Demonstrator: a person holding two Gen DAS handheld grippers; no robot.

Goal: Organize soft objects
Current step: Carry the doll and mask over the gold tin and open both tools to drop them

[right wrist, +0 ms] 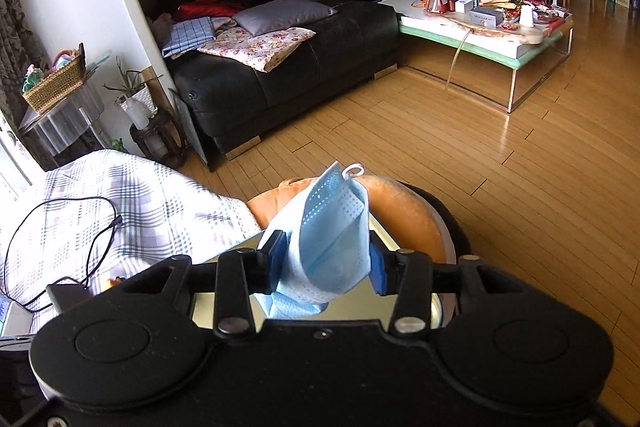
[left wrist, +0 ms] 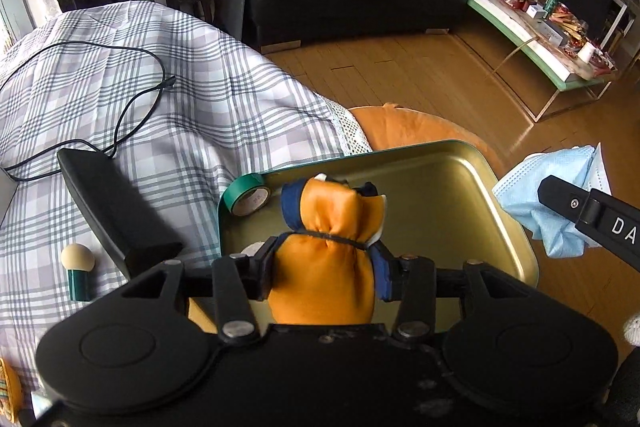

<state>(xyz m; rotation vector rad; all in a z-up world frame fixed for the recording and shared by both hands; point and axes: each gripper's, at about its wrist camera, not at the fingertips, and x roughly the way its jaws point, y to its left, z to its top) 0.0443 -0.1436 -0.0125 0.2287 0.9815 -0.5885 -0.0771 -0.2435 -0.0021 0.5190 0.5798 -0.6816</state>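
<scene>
left gripper (left wrist: 326,263) has its jaws clamped on an orange tied pouch (left wrist: 326,255) at lower centre, right over the gold tin tray (left wrist: 460,195) (green tape roll (left wrist: 248,195) at its left rim). right gripper (right wrist: 328,267) pinches a folded blue face mask (right wrist: 332,231) at frame centre.

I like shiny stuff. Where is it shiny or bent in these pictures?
Left wrist view: the gold metal tray gleams, and the wooden floor curves from the fisheye lens. Right wrist view: window glare streaks the floor.
</scene>
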